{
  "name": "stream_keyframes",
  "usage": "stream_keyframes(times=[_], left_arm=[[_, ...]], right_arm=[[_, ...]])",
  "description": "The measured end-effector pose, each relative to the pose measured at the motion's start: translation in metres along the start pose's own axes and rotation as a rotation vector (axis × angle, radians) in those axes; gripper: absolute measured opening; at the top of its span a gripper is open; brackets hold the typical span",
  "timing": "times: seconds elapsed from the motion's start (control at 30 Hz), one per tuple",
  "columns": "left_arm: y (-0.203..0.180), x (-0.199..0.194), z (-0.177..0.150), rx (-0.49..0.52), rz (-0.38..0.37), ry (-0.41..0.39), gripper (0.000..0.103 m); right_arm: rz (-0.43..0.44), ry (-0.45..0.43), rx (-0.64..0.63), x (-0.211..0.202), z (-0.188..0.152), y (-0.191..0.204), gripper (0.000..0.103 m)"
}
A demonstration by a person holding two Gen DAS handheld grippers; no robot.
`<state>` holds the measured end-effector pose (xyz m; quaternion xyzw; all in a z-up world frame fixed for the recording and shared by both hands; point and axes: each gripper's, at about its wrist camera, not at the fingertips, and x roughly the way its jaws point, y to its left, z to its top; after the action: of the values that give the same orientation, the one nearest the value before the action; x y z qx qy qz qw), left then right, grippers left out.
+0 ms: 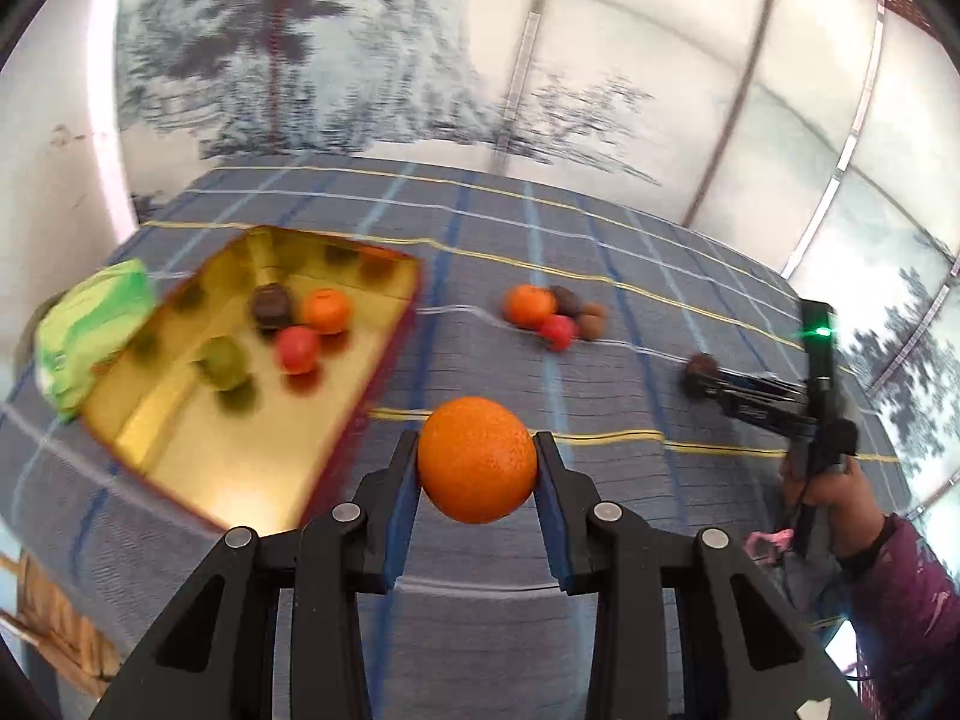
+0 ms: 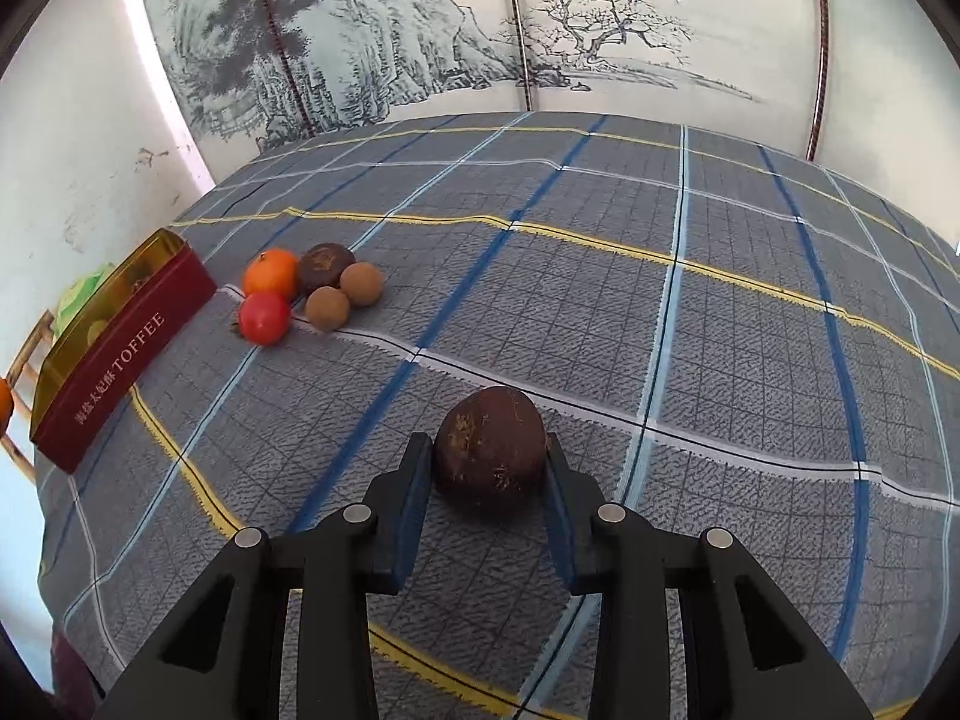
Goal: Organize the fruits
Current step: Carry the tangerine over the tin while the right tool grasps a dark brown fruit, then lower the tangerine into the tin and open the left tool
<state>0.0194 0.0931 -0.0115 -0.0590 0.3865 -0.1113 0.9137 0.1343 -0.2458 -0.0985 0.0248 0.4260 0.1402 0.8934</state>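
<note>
My left gripper (image 1: 477, 450) is shut on an orange (image 1: 477, 459), held above the checked cloth just right of the gold-lined tin (image 1: 180, 450). The tin holds an orange (image 1: 326, 310), a red fruit (image 1: 298, 349), a dark brown fruit (image 1: 271, 305) and a green fruit (image 1: 223, 363). My right gripper (image 2: 489, 450) is shut on a dark brown round fruit (image 2: 491, 447) that rests on the cloth. It also shows at the right of the left wrist view as the right gripper (image 1: 699, 375). A cluster lies further back: an orange (image 2: 271, 273), a red fruit (image 2: 264, 317), a dark fruit (image 2: 325, 265) and two tan ones (image 2: 361, 283).
The red tin marked TOFFEE (image 2: 120, 366) sits at the cloth's left edge. A green bag (image 1: 90, 330) lies beyond it. A wooden chair (image 2: 24, 360) stands off the left edge. A painted screen (image 2: 480, 30) backs the table. A person's hand and sleeve (image 1: 870, 528) hold the right gripper.
</note>
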Motion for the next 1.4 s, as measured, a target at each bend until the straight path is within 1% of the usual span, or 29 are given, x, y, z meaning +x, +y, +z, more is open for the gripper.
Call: stream_keyframes(times=[0.07,0.17,0.27,0.43,0.53,0.67,1.03,1.4], left_arm=[[0.020,-0.004,-0.001,-0.020,0.033,-0.002,0.032],[0.043,-0.007,-0.002,-0.019,0.091,-0.016,0.032],[0.062,-0.008,0.001,-0.025,0.121,-0.030,0.032],[0.087,-0.003,0.004,-0.056,0.142,-0.041,0.032],[0.095,0.005,0.004,-0.053,0.156,-0.038,0.032],[0.101,0.016,0.003,-0.045,0.180,-0.034,0.032],[0.107,0.037,0.001,-0.056,0.162,-0.005,0.032],[0.100,0.050,0.001,-0.029,0.161,0.007,0.033]], right_arm=[[0.004,-0.002,0.014,0.001,0.001,-0.002,0.036],[-0.002,-0.002,0.019,0.001,0.001,-0.003,0.036],[0.000,-0.002,0.022,0.001,0.002,-0.003,0.036],[-0.010,-0.002,0.025,0.002,0.003,-0.003,0.036],[-0.017,0.000,0.022,0.003,0.004,-0.003,0.036],[-0.020,0.000,0.022,0.004,0.004,-0.004,0.036],[-0.034,0.001,0.018,0.005,0.006,-0.003,0.036],[-0.038,0.001,0.019,0.006,0.007,-0.005,0.036]])
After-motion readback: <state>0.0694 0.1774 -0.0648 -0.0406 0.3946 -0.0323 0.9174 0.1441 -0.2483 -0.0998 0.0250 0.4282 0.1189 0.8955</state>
